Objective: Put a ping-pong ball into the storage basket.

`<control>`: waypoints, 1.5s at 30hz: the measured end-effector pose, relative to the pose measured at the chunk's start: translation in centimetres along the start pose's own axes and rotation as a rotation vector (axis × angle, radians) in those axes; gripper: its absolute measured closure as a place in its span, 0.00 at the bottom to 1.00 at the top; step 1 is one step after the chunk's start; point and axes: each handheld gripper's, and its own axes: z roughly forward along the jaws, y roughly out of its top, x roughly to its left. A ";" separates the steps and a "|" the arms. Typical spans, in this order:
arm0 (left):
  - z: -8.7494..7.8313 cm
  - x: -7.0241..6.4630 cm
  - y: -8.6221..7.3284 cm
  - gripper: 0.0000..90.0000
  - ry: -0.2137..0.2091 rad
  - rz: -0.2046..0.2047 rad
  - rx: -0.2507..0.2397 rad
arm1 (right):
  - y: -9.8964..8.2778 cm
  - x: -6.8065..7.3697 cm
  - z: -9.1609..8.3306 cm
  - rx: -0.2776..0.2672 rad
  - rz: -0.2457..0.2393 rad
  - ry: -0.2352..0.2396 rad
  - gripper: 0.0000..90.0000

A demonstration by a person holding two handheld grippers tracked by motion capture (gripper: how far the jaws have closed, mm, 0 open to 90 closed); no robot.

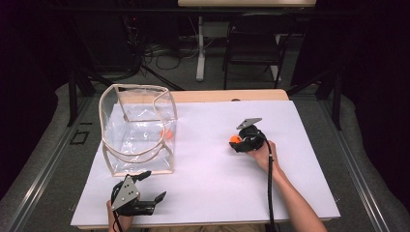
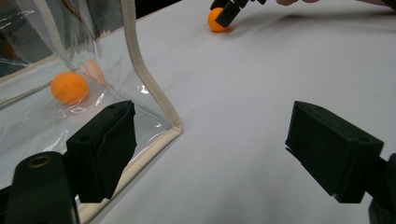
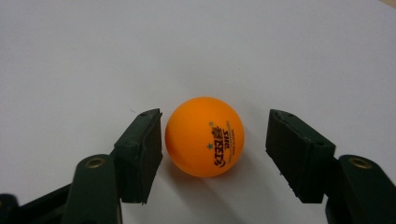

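Note:
An orange table-tennis ball [image 3: 204,136] with printed stars lies on the white sheet between the jaws of my right gripper [image 3: 215,149]. One pad is at the ball's side; the other stands a small gap away. The high view has this ball [image 1: 235,139] right of centre, with the right gripper [image 1: 238,143] around it. A second orange ball [image 2: 70,87] lies inside a clear bag [image 2: 149,79] with cream edging. My left gripper [image 2: 210,149] is open and empty beside the bag's near corner, which the high view places at the front left [image 1: 153,186].
The clear bag [image 1: 138,128] stands upright at the left of the white sheet [image 1: 217,183]. Beyond the table's far edge are a black chair [image 1: 254,43], a white table leg and cables on the floor.

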 end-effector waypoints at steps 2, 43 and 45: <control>0.0 0.0 0.0 0.17 0.002 0.001 -0.002 | 0.0 0.0 0.0 0.005 -0.005 0.003 0.44; 0.0 0.0 0.1 0.17 -0.002 0.000 -0.006 | 1.5 1.5 -2.5 0.005 -0.069 -0.026 0.57; 0.0 -0.1 0.1 0.17 -0.001 0.000 -0.006 | 1.6 1.5 -2.7 0.004 -0.072 -0.026 0.57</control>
